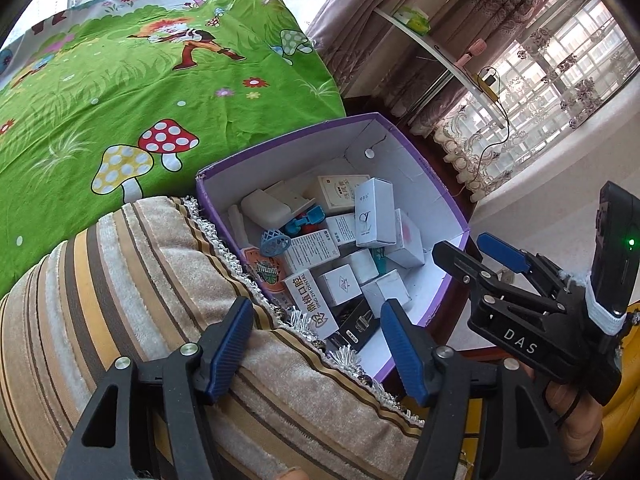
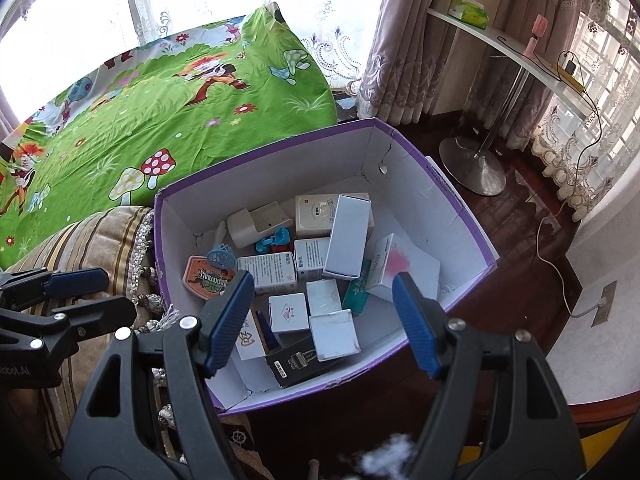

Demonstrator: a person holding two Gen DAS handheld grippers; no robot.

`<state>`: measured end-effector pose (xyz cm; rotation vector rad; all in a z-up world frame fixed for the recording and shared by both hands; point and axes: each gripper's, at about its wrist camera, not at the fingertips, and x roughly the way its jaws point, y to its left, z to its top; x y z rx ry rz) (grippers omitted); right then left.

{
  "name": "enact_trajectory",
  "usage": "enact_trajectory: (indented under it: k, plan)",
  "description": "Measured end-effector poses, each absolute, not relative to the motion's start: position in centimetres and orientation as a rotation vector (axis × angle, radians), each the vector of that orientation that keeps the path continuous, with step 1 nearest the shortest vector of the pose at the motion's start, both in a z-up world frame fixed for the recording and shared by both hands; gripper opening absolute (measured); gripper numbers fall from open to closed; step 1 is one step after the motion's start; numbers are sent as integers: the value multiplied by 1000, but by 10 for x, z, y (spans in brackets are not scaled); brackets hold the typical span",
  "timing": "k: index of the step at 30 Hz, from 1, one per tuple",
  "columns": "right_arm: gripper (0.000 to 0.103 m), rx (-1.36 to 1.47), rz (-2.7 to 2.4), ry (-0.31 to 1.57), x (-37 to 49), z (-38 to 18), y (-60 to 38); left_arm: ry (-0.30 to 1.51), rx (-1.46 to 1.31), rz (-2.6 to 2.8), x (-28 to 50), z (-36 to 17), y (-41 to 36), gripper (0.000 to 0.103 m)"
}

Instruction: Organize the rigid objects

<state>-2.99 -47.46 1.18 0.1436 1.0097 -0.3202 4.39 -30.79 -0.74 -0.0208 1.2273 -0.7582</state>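
Small cartons fill the purple box (image 2: 460, 196) beside the striped cushion (image 1: 132, 280); left gripper (image 1: 316, 346) and right gripper (image 2: 324, 316) hover above it, jaws apart and empty — a careless dip risks toppling the tall white carton (image 2: 347, 236).

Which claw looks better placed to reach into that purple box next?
Probably the right claw: it hangs open directly over the purple box and its small cartons. The left claw, also empty, sits off to the side above the striped cushion at the box's edge.
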Motion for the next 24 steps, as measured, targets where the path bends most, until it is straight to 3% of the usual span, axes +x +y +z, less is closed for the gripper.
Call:
enact_trajectory:
  k: [24]
  plan:
    - [75, 145, -318, 1012, -30, 10, -474, 1228, -18, -758, 43, -8, -309, 68]
